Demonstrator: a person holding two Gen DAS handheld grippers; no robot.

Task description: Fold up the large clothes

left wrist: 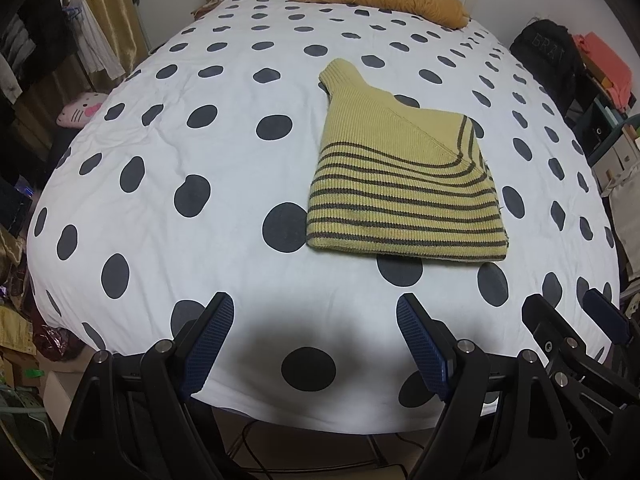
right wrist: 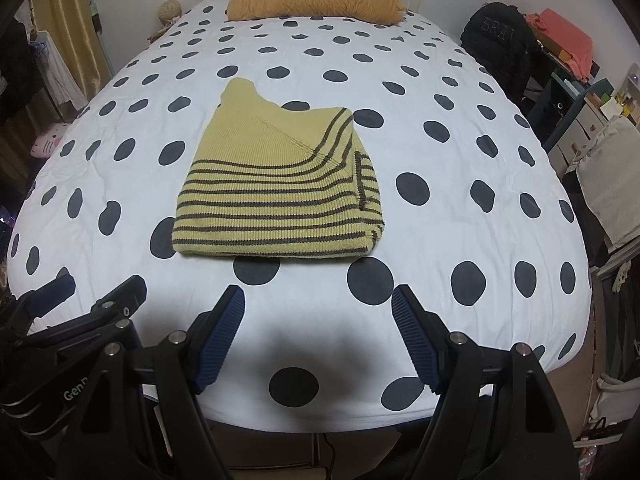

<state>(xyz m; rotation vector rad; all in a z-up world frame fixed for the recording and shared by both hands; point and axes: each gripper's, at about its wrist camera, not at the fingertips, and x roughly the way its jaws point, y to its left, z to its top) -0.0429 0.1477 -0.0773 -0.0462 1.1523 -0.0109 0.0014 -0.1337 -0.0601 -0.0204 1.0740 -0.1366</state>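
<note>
A yellow knit sweater with dark stripes [left wrist: 400,188] lies folded into a compact block on the polka-dot bed cover [left wrist: 200,140]. It also shows in the right wrist view [right wrist: 276,200], with its collar pointing to the far side. My left gripper [left wrist: 314,320] is open and empty, over the bed's near edge, short of the sweater. My right gripper [right wrist: 318,312] is open and empty, also near the front edge, just short of the sweater. The right gripper shows at the right edge of the left wrist view [left wrist: 576,316]. The left gripper shows at the left edge of the right wrist view [right wrist: 80,292].
An orange pillow [right wrist: 312,0] lies at the head of the bed. A black bag [right wrist: 500,40] and shelves with coral cloth [right wrist: 568,40] stand to the right. A pink plush [left wrist: 80,108] and hanging clothes [left wrist: 92,40] are on the left.
</note>
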